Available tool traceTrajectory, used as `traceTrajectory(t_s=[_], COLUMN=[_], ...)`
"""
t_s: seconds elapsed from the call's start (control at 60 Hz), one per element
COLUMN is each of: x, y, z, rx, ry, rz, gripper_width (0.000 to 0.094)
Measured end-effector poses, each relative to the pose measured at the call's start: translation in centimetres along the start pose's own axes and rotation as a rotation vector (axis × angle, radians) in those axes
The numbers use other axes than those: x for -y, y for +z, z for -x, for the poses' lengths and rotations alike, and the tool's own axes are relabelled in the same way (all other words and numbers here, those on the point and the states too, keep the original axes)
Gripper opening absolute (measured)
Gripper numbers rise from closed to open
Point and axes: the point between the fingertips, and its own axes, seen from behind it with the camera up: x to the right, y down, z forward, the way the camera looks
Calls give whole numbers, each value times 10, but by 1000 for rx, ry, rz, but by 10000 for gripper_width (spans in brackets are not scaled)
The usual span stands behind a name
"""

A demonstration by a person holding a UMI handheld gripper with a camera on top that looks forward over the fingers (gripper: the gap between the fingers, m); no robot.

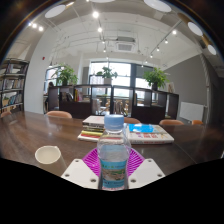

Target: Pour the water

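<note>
Gripper point(113, 172) clamped on bottle point(113, 150), both pads pressing its sides; bottle upright, blue cap on. Cup point(48, 155) near table point(30, 135) front edge, apart from bottle. Books point(95, 128) beyond. Judgement: grasp made; uncapping and pouring remain.

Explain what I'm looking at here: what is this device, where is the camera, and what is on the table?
No robot arm: a person carries a handheld two-finger tool, and the wide-angle camera rides on it, looking forward along the fingers. The pink you see is the fingers' own pads. Between them stands a clear water bottle with a blue cap, and both fingers appear to press on it. Left of it on the wooden table sits a small white cup. Beyond the bottle lies a stack of books and something blue. Chairs, plants and windows are behind.
</note>
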Motion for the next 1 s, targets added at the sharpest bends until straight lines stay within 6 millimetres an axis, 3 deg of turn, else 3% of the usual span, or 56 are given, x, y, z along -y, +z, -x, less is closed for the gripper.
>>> traceTrajectory(t_s=[0.083, 0.1, 0.267, 0.433, 0.5, 0.583, 0.7, 0.9, 1.0], x=[-28, -20, -25, -28, -33, -40, -52, -71, -64], y=[8, 7, 2, -4, -11, -31, -69, -137, -170], z=[-6, -5, -5, -6, -4, -3, 0, 33, 47], rx=[2, 3, -17, -31, -29, -33, -46, -4, 15], ry=[31, 38, 48, 64, 93, 132, 155, 139, 133], rz=[48, 11, 9, 27, 50, 71, 103, 157, 164], gripper_width=[292, 287, 298, 475, 637, 879, 844, 851, 857])
